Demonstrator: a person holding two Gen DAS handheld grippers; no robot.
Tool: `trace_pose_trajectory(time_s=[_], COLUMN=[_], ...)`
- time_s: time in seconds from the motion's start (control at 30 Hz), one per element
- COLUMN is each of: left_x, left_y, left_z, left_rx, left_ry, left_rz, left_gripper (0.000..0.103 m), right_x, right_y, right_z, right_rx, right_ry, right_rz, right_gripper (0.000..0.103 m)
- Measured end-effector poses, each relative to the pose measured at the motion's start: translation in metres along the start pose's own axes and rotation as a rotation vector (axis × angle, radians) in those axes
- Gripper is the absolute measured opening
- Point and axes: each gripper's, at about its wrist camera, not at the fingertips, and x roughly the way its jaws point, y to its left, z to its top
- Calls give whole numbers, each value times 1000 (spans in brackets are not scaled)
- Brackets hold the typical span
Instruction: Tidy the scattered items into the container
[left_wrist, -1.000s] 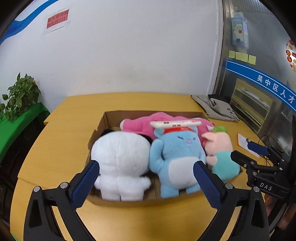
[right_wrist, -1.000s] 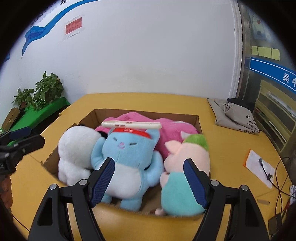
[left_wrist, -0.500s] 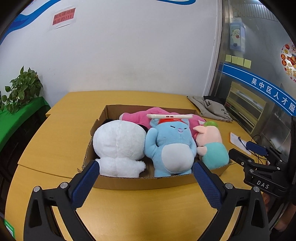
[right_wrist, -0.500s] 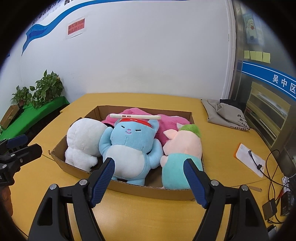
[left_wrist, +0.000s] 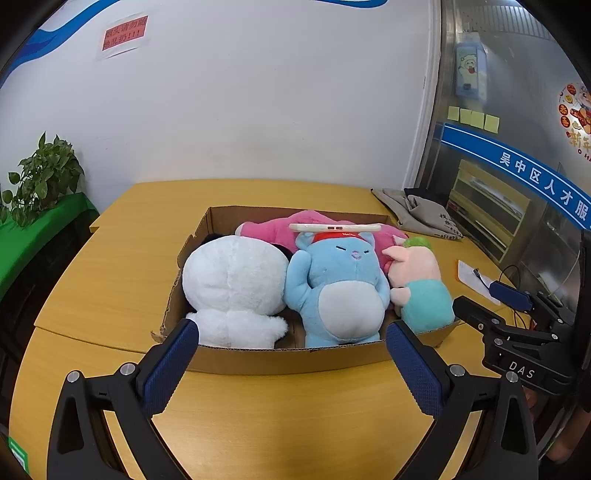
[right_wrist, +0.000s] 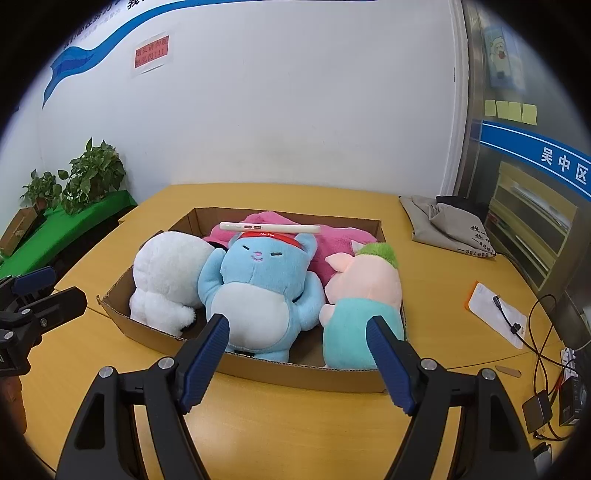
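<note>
1. The left gripper (left_wrist: 291, 332) stands with its jaws wide apart and nothing between the blue pads; it hangs over the bare wooden table (left_wrist: 277, 406), just short of the near wall of the cardboard box (left_wrist: 288, 356).
2. The right gripper (right_wrist: 297, 330) is likewise spread wide and empty, its fingertips level with the box's near wall (right_wrist: 295, 373).
3. Beyond the left fingertips, the white plush (left_wrist: 232, 288) sits just past the left finger, touching the blue plush (left_wrist: 336, 284), which lies between the two fingers.
4. The pink pig plush (left_wrist: 417, 280) in a teal outfit sits past the right finger of the left gripper, pressed against the blue one.
5. From the right wrist, the blue plush (right_wrist: 258, 284) is ahead of the left finger and the pig (right_wrist: 362, 295) just ahead of the right finger.
6. A pink plush (right_wrist: 332, 243) lies behind them in the box.
7. A white phone (right_wrist: 269, 228) rests flat across the blue plush's head.
8. A grey cloth bag (right_wrist: 447, 225) lies on the table, well right of the fingers.
</note>
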Motion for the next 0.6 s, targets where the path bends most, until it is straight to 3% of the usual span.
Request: trace_pose_trajectory(time_s=[0.6], left_x=[14], left_y=[13], left_z=[-13], left_rx=[-26], left_ry=[59], left_rz=[33], left_gripper=[103], right_x=[2], right_y=[3], right_z=[-11], right_rx=[22], right_ry=[3], right_rz=[26], right_gripper=[77])
